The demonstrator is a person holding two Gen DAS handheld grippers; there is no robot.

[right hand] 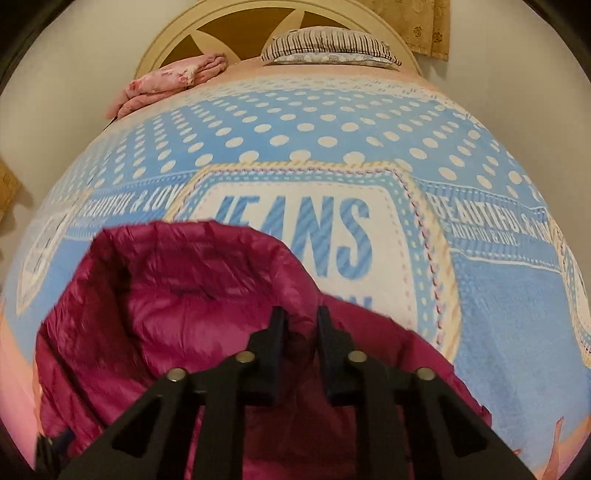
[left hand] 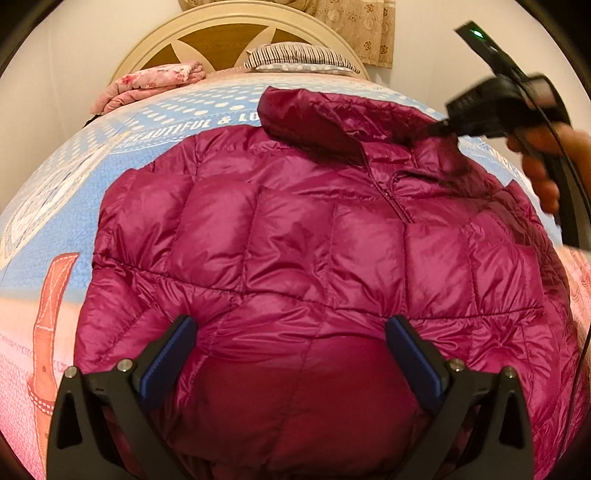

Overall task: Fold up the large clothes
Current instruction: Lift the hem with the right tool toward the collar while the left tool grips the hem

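Note:
A magenta quilted down jacket lies spread on the bed, collar toward the headboard. My left gripper is open, its blue-padded fingers hovering over the jacket's lower part, holding nothing. My right gripper appears in the left wrist view at the jacket's upper right, pinching fabric near the collar. In the right wrist view the right gripper has its fingers nearly closed on a fold of the jacket, with the hood or collar bunched up to the left.
The jacket rests on a blue, white and pink blanket printed "JEANS". A folded pink floral quilt and a striped pillow lie by the curved headboard. A beige curtain hangs behind.

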